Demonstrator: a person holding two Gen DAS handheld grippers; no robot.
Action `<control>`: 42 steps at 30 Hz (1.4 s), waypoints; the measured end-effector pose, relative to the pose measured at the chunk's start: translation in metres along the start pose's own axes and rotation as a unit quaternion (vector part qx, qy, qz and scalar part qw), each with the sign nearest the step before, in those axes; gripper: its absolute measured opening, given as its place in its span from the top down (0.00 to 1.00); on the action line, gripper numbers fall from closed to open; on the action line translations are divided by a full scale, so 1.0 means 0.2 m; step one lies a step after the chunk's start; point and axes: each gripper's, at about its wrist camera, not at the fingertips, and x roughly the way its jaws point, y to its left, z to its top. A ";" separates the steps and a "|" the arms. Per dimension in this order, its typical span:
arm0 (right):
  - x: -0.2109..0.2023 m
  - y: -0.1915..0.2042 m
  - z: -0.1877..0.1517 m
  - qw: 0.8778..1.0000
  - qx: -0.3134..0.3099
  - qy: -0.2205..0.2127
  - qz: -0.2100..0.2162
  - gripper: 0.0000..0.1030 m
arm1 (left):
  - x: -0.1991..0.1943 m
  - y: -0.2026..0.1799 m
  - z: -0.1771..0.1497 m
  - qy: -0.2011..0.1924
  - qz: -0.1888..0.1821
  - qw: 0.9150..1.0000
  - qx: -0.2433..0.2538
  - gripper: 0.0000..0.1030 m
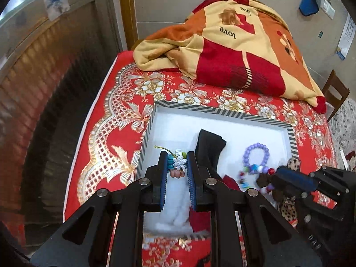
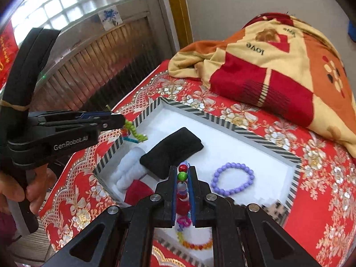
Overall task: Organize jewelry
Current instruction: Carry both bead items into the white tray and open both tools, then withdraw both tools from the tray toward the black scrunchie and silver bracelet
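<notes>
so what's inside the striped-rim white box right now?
In the striped-rim white box: black cloth pad, purple bead bracelet, white fluffy roll, red cloth. The grippers hide part of the near corner.

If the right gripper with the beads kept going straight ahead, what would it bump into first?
Probably the black pouch in the striped box. The right gripper, shut on a colourful bead string, points down towards the pouch's near end. The purple bead bracelet lies off to its right. Depth is hard to judge here.
</notes>
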 end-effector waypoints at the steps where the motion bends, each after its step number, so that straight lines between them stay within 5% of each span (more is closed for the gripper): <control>1: 0.03 0.00 0.01 1.000 0.001 0.006 0.003 0.92 | 0.03 0.00 0.01 0.003 0.000 1.000 0.000 0.85; 22: 0.44 -0.37 0.12 0.994 0.080 0.065 -0.045 0.91 | 0.48 0.07 0.13 0.068 0.010 0.997 -0.029 0.85; 26: 0.39 -0.38 0.11 0.993 0.085 0.061 -0.049 0.68 | 0.48 0.08 0.10 0.070 0.020 0.997 -0.035 0.84; 28: 0.32 -0.38 0.08 0.993 0.092 0.053 -0.044 0.68 | 0.46 0.09 0.08 0.073 0.019 0.996 -0.039 0.80; 30: 0.27 -0.36 0.07 0.993 0.093 0.047 -0.045 0.68 | 0.43 0.09 0.07 0.068 0.021 0.997 -0.041 0.56; 32: 0.20 -0.33 0.04 0.994 0.091 0.037 -0.042 0.68 | 0.38 0.09 0.05 0.058 0.018 0.997 -0.046 0.47; 42: -0.07 -0.16 -0.11 0.996 0.077 -0.001 -0.052 0.66 | 0.10 0.01 -0.08 0.015 0.030 0.999 -0.032 0.45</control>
